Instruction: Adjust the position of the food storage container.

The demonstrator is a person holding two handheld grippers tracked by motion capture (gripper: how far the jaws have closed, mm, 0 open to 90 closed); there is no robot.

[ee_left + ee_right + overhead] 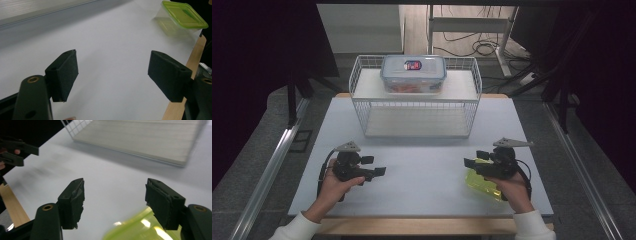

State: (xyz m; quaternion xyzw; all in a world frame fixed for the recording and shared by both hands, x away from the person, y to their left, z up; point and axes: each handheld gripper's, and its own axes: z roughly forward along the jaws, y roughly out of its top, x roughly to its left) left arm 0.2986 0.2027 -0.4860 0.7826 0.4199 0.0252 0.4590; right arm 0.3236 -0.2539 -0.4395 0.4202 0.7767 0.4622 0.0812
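Here, at the table:
Left gripper point(379, 166): jaws apart, nothing held, 8 o'clock.
Right gripper point(471, 159): jaws wide, gripping nothing, over green-lidded box point(482, 184), 4 o'clock.

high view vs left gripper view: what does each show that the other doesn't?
High view alone: wire basket holding a blue-lidded box, right gripper over the green-lidded box, both hands. Left gripper view alone: the left gripper pads close up, open, nothing between. Both: white table, green-lidded box, left gripper.
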